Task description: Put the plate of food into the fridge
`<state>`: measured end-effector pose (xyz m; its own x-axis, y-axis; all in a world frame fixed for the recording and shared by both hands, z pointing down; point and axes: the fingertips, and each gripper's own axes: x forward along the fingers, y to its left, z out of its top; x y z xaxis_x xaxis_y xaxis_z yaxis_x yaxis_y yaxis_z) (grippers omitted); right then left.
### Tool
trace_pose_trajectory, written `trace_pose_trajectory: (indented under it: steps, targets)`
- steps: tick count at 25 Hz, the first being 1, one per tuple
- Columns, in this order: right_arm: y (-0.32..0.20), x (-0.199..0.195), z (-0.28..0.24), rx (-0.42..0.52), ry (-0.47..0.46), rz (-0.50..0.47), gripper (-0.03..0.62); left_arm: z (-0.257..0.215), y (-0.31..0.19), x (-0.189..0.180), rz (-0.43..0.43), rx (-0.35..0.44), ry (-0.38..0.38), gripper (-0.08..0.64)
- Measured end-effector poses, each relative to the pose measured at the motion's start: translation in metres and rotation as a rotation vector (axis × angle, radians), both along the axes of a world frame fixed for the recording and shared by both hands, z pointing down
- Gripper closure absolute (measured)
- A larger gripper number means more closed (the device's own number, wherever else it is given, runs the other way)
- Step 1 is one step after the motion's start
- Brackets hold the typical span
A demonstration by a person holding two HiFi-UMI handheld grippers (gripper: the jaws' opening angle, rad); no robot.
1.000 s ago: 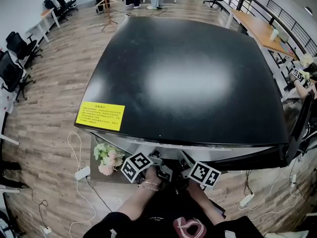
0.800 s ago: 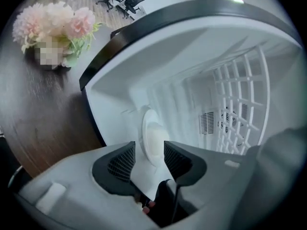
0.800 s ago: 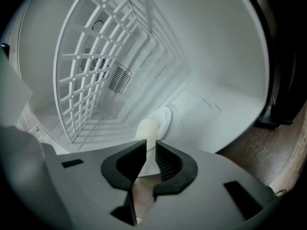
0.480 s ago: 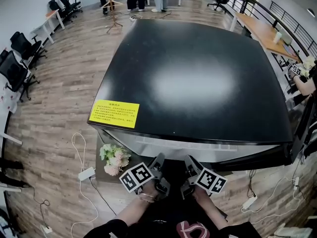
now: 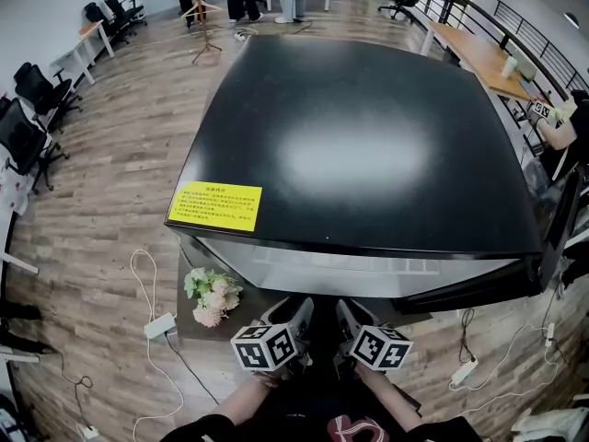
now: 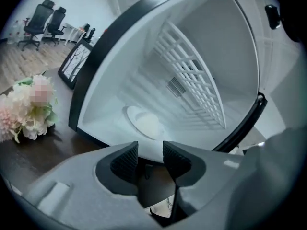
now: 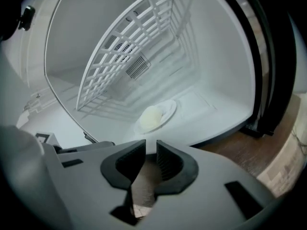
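Both grippers sit low and side by side, just in front of the fridge (image 5: 368, 155) opening, pointing straight into it. The left gripper (image 5: 296, 313) has its jaws a little apart with nothing between them. On the right gripper (image 5: 345, 313) the jaws are closer, just a thin gap, and they're empty too. The marker cubes face up, the left cube (image 5: 267, 348) near the right cube (image 5: 379, 348) without touching. The bare left forearm (image 5: 241, 401) and right forearm (image 5: 386, 399) angle in toward each other, on the side away from the fridge.
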<state>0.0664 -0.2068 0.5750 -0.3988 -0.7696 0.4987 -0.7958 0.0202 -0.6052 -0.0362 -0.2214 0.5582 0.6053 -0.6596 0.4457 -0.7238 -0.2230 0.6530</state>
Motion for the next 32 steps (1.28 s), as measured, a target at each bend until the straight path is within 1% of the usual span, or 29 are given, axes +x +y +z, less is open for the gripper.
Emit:
trace_pose_trajectory:
  steps: [3, 6, 8, 12, 15, 17, 19, 22, 27, 32]
  targets:
    - [0.006, -0.001, 0.005, 0.015, 0.083, -0.032, 0.518, 0.001, 0.007, 0.007, 0.075, 0.049, -0.056, 0.416]
    - [0.01, -0.001, 0.008, 0.026, 0.141, -0.052, 0.518, -0.001, 0.011, 0.011, 0.161, 0.136, -0.151, 0.419]
    - [0.012, -0.002, 0.009, 0.03, 0.167, -0.062, 0.518, -0.001, 0.014, 0.014, 0.214, 0.177, -0.2, 0.419]
    - [0.014, -0.006, 0.007, 0.055, 0.217, -0.07, 0.524, 0.008, 0.019, 0.02, 0.304, 0.186, -0.223, 0.446]
    - [0.017, -0.009, 0.008, 0.067, 0.249, -0.067, 0.541, 0.011, 0.022, 0.022, 0.358, 0.234, -0.285, 0.465]
    - [0.018, -0.012, 0.009, 0.069, 0.247, -0.071, 0.543, 0.011, 0.023, 0.023, 0.358, 0.25, -0.303, 0.469]
    - [0.019, -0.013, 0.009, 0.075, 0.246, -0.062, 0.55, 0.011, 0.024, 0.022, 0.341, 0.256, -0.304, 0.494]
    - [0.019, -0.014, 0.007, 0.091, 0.267, -0.052, 0.575, 0.01, 0.026, 0.021, 0.329, 0.281, -0.322, 0.519]
    - [0.018, -0.025, 0.003, 0.123, 0.313, -0.071, 0.583, 0.005, 0.027, 0.02, 0.346, 0.333, -0.343, 0.542]
    - [0.018, -0.032, 0.001, 0.136, 0.341, -0.08, 0.584, 0.005, 0.029, 0.017, 0.357, 0.343, -0.338, 0.551]
